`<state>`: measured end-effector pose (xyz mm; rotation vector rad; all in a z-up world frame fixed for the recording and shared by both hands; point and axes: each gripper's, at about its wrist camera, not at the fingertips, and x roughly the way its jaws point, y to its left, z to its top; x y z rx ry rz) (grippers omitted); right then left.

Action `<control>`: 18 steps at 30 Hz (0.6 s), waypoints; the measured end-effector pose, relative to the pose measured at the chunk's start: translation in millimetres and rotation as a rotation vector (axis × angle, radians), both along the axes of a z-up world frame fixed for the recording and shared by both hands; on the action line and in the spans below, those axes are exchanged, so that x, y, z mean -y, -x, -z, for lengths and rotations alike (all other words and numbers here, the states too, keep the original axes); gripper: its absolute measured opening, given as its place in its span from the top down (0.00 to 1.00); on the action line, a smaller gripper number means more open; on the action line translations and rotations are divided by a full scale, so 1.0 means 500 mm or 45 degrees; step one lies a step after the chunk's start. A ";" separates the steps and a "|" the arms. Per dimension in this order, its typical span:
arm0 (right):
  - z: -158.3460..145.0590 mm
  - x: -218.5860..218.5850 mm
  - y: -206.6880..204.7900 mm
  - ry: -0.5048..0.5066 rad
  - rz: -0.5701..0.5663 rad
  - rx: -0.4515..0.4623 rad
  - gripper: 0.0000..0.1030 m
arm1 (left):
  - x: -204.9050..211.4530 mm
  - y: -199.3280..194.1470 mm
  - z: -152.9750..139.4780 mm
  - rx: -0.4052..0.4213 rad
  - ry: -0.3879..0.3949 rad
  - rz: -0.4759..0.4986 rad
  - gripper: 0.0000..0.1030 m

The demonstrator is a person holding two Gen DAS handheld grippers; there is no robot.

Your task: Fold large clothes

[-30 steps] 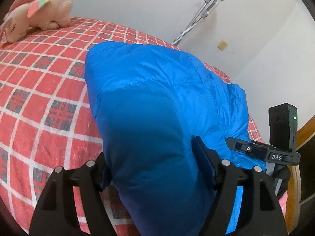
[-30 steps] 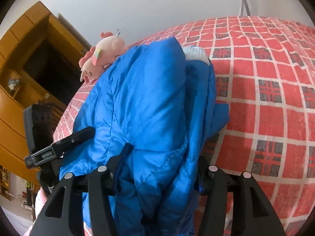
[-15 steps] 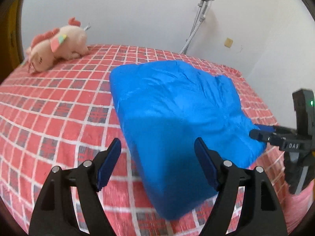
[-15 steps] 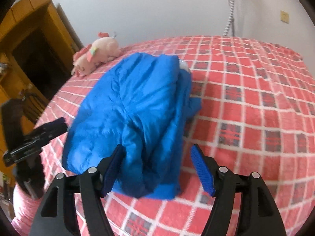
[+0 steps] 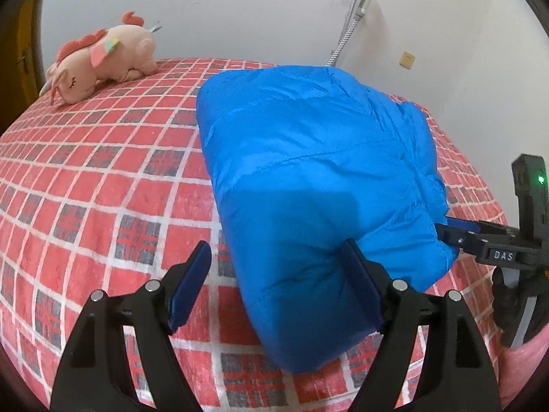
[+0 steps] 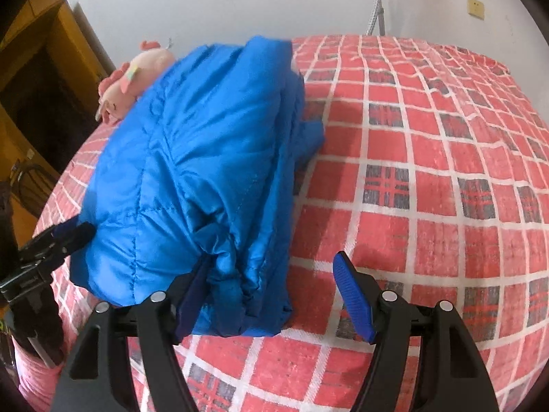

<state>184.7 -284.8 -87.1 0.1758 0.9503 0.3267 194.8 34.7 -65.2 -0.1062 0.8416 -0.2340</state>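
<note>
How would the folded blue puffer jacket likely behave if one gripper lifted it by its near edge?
The blue puffer jacket looks soft and puffy, so it would probably sag rather than lift flat. Its stacked layers lie loose at the near end, so the fold would likely fall open. The shiny shell may slip between the jaws. It is probably light for its bulk.

Bed (image 5: 85, 185) with red plaid cover, white grid lines, dark checked squares. Pink plush unicorn (image 5: 99, 56) lying on its side at the bed's far edge, against the white wall (image 5: 240, 7). Grey flexible hose with bracket (image 5: 353, 10) runs up the wall behind the bed. Small yellowish wall plate (image 5: 407, 59) right of the hose, just above bed level. Wooden wardrobe (image 6: 37, 79) left of the bed, dark opening.
</note>
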 end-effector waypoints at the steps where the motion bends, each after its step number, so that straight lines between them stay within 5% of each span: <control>1: -0.010 0.006 0.010 -0.025 0.001 0.010 0.31 | 0.000 0.007 -0.007 -0.002 0.005 -0.006 0.26; 8: -0.071 0.008 0.083 -0.038 -0.020 0.077 0.18 | 0.026 0.084 -0.056 0.081 -0.054 -0.033 0.11; 18: -0.099 -0.035 0.168 0.051 -0.070 0.143 0.06 | 0.058 0.150 -0.064 0.112 -0.158 -0.117 0.06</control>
